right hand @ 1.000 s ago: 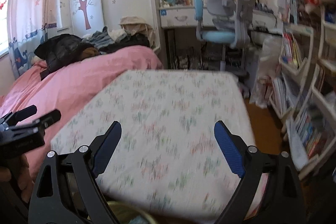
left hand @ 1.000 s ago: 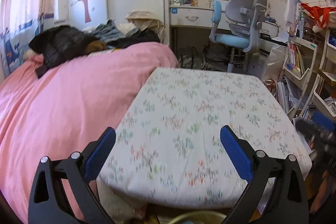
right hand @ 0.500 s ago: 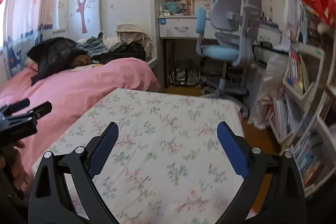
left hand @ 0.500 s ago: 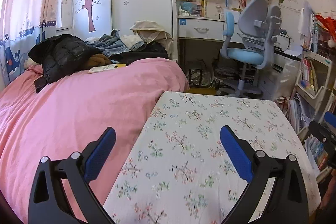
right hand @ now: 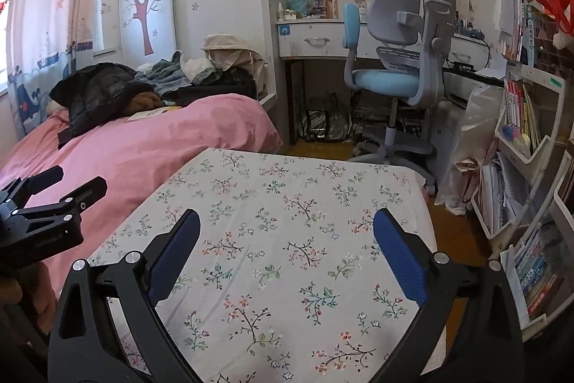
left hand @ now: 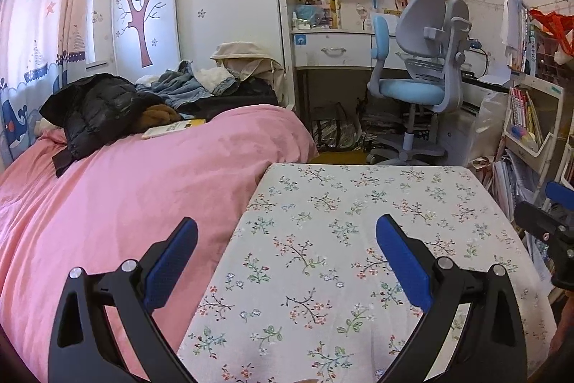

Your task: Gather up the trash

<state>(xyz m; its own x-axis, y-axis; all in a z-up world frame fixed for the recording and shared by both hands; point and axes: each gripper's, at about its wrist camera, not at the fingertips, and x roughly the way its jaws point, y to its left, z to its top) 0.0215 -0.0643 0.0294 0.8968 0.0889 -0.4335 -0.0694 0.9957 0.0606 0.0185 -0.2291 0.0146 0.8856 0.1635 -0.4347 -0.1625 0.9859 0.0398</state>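
Both grippers are hanging with their blue pads spread wide and nothing between them. Left gripper (left hand: 287, 246) is hovering over the near left part of a table (left hand: 358, 203) covered in a floral cloth, close to the edge that is touching a pink bed (left hand: 125, 189). Right gripper (right hand: 287, 239) is hovering over the same cloth, nearer its right side, and its tip is showing at the right edge of the left wrist view. No trash is showing on the cloth in either view. A black jacket (left hand: 97, 110), a heap of clothes (left hand: 201, 85) and a yellow book (left hand: 172, 128) are lying at the bed's far end. Beyond the table a blue chair (right hand: 394, 60) is standing by a desk (right hand: 315, 42), and bookshelves (right hand: 527, 131) are lining the right side.
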